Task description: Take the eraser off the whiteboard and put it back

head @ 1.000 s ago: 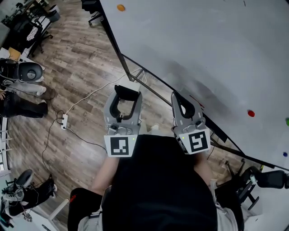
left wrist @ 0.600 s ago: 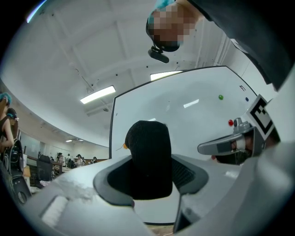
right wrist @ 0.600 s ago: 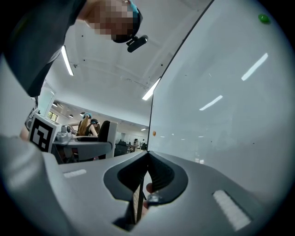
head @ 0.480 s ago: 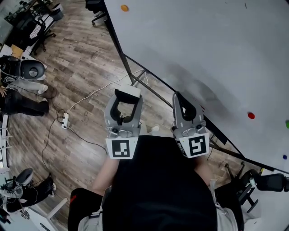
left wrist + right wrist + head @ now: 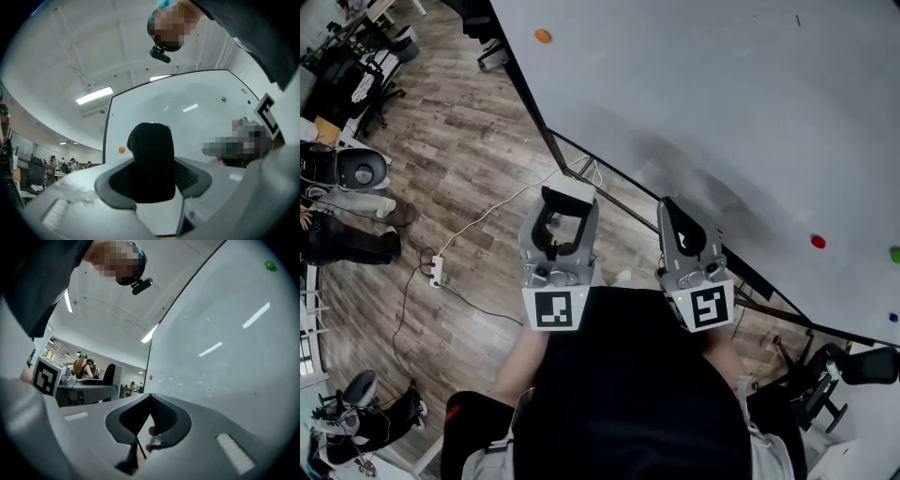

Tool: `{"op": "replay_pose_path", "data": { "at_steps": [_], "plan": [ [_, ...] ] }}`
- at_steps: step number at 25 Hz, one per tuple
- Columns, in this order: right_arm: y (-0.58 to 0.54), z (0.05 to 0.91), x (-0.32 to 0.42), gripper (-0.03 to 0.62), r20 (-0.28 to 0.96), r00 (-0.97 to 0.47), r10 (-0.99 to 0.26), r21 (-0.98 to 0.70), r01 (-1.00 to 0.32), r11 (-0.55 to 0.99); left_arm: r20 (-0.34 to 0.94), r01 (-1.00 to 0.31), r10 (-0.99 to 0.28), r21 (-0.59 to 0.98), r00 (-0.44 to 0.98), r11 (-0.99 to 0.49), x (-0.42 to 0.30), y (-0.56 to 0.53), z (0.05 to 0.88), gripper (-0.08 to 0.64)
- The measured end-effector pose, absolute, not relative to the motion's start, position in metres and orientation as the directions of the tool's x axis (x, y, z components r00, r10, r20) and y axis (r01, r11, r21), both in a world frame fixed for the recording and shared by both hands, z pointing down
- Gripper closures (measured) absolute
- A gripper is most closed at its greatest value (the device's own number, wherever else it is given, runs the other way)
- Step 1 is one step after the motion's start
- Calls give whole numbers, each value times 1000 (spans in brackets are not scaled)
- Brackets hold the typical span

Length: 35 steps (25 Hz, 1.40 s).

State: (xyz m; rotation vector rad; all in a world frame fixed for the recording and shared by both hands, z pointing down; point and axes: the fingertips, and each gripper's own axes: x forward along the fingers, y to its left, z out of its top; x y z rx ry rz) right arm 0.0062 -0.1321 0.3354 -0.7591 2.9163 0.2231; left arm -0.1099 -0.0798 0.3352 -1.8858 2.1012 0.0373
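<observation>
The eraser (image 5: 570,193), white on top with a black felt face (image 5: 151,159), sits crosswise between the tips of my left gripper (image 5: 566,206), which is shut on it. It hangs a little off the lower left part of the whiteboard (image 5: 722,103), above the wooden floor. My right gripper (image 5: 673,208) is close to the board's bottom edge and its black tray (image 5: 752,272). In the right gripper view its jaws (image 5: 150,397) meet at the tip with nothing held. The board surface fills most of both gripper views.
Small magnets dot the board: orange (image 5: 543,37), red (image 5: 817,241), green (image 5: 896,253). The board's metal stand (image 5: 581,169) reaches the floor ahead of the left gripper. A white cable and power strip (image 5: 437,270) lie at left; office chairs (image 5: 354,171) stand farther left, another (image 5: 839,370) lower right.
The head view has shifted a little; both grippers stay where they were, the left still shut on the eraser.
</observation>
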Motion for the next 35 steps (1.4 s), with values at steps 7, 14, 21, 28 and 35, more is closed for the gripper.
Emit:
{"op": "replay_pose_path", "data": {
  "at_steps": [7,14,21,28,35],
  "plan": [
    [-140,335,1,589,-141,-832,-537,97,-551,829,-242,-981,-970,-190,-1,48,-118,-107,328,325],
    [-146,340,-6,590,-117,-790,-602,77,-611,788,-227,-981,-972,-193,62,-18,-134,-136,324,325],
    [-154,343,-4,589,-99,-731,-675,86,-682,726,-220,-977,-969,-198,117,-73,-143,-163,321,325],
    [-160,346,-2,589,-82,-684,-725,88,-729,679,-207,-972,-964,-201,165,-123,-145,-187,322,325],
    [-160,348,-2,589,-76,-646,-759,92,-763,640,-180,-972,-967,-186,180,-147,-152,-205,329,324]
  ]
}}
